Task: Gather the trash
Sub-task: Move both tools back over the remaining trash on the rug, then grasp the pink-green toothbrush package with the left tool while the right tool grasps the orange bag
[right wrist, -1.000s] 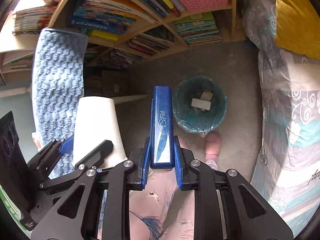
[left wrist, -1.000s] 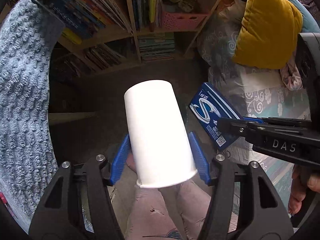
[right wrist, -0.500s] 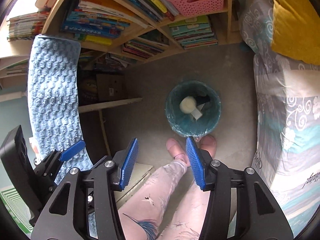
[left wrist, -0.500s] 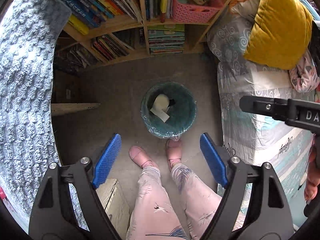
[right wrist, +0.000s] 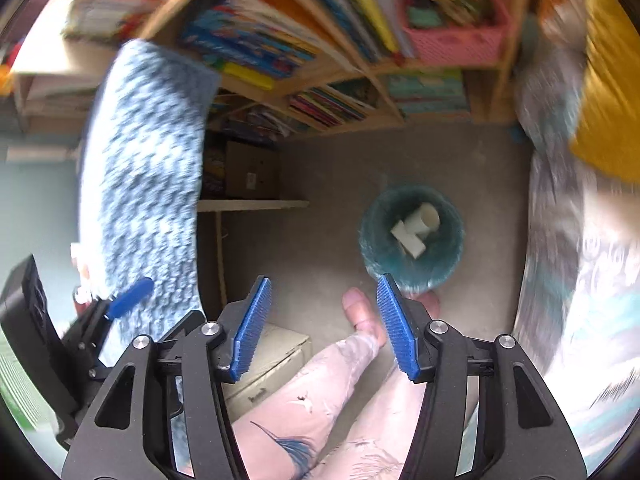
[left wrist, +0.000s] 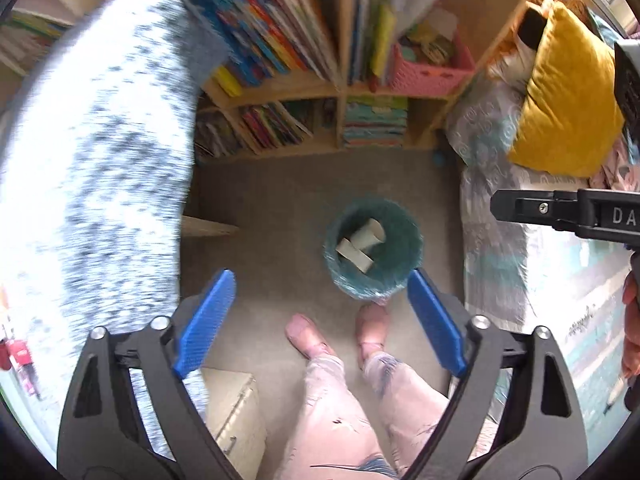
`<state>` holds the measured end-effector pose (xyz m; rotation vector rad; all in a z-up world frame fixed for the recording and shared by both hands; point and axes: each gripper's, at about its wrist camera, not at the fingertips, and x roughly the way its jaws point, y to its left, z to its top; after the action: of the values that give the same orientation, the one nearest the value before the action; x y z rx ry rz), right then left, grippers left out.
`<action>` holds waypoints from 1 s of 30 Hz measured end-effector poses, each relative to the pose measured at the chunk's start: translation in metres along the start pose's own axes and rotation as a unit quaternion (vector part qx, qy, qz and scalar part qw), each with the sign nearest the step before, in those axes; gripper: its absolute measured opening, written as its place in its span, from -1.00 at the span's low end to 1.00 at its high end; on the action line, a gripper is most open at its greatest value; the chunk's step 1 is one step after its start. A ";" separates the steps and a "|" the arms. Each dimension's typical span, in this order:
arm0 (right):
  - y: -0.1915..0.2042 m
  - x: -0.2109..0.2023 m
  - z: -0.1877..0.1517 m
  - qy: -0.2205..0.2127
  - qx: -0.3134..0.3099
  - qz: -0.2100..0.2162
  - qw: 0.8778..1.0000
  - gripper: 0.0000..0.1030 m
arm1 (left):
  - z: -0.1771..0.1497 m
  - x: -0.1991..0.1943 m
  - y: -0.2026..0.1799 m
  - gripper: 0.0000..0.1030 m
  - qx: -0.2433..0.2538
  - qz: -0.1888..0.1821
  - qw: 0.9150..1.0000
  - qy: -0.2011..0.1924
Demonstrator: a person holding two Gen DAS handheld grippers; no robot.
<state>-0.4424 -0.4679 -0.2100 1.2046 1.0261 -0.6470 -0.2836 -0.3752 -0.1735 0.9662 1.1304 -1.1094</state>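
A teal trash bin [left wrist: 400, 258] [right wrist: 448, 252] stands on the grey carpet below both grippers. Inside it lie a white paper cup [left wrist: 370, 234] [right wrist: 426, 218] and a pale boxy piece of trash [left wrist: 354, 256] [right wrist: 408, 238]. My left gripper [left wrist: 320, 320] is open and empty, high above the floor, with the bin just past its right finger. My right gripper [right wrist: 324, 320] is open and empty too, with the bin up and to the right of it. The right gripper's black arm [left wrist: 560, 212] shows at the right of the left wrist view.
A wooden bookshelf [left wrist: 340, 92] full of books, with a pink basket [left wrist: 432, 76], lines the far wall. A blue knitted blanket [left wrist: 92, 180] hangs at the left. A bed with a yellow pillow [left wrist: 568, 96] is at the right. The person's legs and pink slippers [left wrist: 304, 332] stand beside the bin.
One second ago the left gripper held the white cup and the right held a blue gum pack; both opened and the items dropped into the bin. Both grippers have since risen.
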 end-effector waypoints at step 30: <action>0.438 0.099 -0.025 0.084 -0.378 0.073 0.919 0.30 | -0.212 -0.117 0.379 0.86 -0.411 0.127 0.899 -0.083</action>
<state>-0.0319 -0.3147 -0.1073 0.6403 1.1652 0.0033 0.0410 -0.0770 -0.0831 0.3213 1.1364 -0.4019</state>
